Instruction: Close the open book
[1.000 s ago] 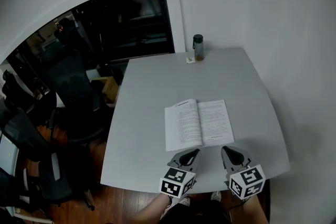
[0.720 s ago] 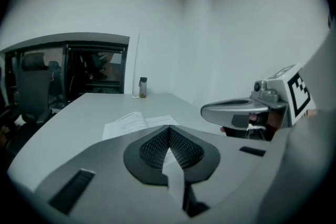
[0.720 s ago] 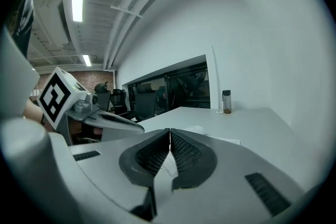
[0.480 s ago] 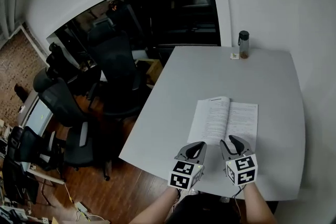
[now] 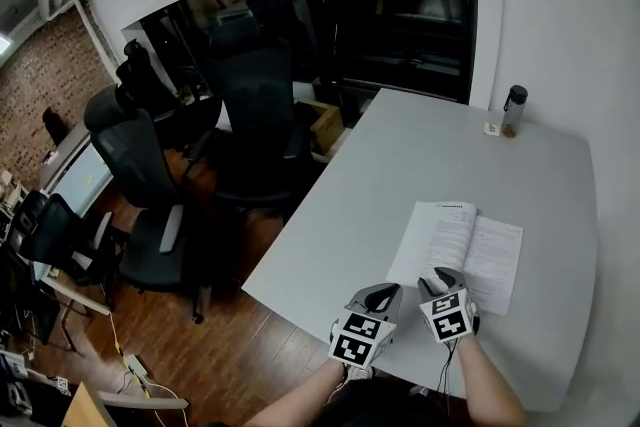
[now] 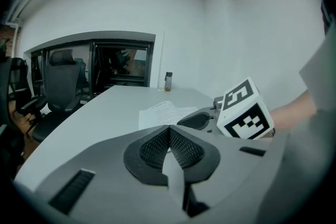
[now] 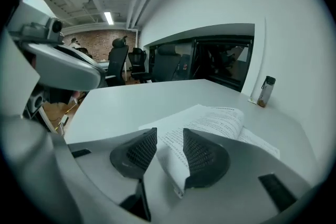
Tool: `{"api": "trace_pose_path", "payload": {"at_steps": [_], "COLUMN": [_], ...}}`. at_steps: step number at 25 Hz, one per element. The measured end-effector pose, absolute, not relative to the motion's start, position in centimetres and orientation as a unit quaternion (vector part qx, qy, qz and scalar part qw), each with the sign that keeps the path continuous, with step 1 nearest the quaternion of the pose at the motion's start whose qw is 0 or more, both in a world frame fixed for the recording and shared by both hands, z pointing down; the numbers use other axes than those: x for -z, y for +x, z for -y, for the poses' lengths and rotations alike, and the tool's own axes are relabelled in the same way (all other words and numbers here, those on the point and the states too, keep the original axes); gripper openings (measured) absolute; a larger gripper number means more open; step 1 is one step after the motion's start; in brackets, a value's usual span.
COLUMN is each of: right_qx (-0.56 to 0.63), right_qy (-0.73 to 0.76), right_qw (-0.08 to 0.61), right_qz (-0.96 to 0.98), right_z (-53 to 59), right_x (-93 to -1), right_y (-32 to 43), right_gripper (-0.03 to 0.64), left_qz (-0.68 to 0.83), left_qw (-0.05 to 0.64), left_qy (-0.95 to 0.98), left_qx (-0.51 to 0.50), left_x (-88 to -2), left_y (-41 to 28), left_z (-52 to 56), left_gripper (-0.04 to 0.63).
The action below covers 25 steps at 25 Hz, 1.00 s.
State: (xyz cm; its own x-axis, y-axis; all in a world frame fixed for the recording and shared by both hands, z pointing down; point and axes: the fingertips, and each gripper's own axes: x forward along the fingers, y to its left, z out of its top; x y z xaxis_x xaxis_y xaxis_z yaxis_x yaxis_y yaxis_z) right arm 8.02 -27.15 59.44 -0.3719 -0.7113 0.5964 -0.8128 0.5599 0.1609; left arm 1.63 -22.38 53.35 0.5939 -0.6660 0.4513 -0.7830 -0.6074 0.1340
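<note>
Grey surface (image 5: 420,165) fills the right of the head view, with black office chairs (image 5: 255,115) on the wood floor to its left. The book (image 5: 465,250) lies open and flat on the near right part of the surface, pages up, left half slightly humped at the spine.

Right tongs (image 5: 443,277) are over the book's near edge at the left page. Their jaws are opening, pads apart. In the right gripper view the printed page shows through the gap (image 7: 169,147), but neither pad presses on it, so nothing is grasped. Left tongs (image 5: 378,295) are just left of the right ones, off the book and over bare surface. They are clenched, pads meeting, nothing between them (image 6: 169,136).

A dark bottle (image 5: 514,110) stands at the far edge, well apart from the book.

Step, as I read it: approach, book not yet touched. The next move likely needs a right jaw slid under the near edge of the left half, a clamp, then a swing over onto the right half.
</note>
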Motion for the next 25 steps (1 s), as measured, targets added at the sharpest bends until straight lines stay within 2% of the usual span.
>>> {"api": "trace_pose_path", "payload": {"at_steps": [1,3,4,7,16,25], "right_qx": [-0.079,-0.083,-0.087,-0.095,-0.110,-0.103], "right_qy": [0.468,0.478,0.478,0.480,0.552,0.666], "right_qw": [0.332,0.363,0.374,0.383,0.354,0.240], "right_qz": [0.815,0.796,0.790,0.783,0.747,0.699], "right_z": [27.5,27.7,27.7,27.3,26.3,24.1], "right_x": [-60.0,-61.1,-61.6,-61.8,-60.2,-53.1], "right_y": [8.4,9.5,9.9,10.9,16.8,24.0], "right_gripper": [0.134,0.013,0.005,0.005,0.005,0.005], "left_qz": [0.411,0.407,0.404,0.392,0.360,0.345], "left_qw": [0.164,0.169,0.171,0.175,0.176,0.176], "left_qy": [0.878,0.879,0.880,0.886,0.899,0.904], "left_qx": [-0.181,-0.181,-0.179,-0.177,-0.177,-0.179], "left_x": [-53.6,-54.1,-54.3,-54.5,-54.5,-54.5], "left_y": [1.4,1.2,1.2,1.6,4.1,5.4], "left_z": [22.5,22.8,22.9,23.0,22.7,22.0], "left_gripper": [0.005,0.005,0.005,0.005,0.005,0.005]}}
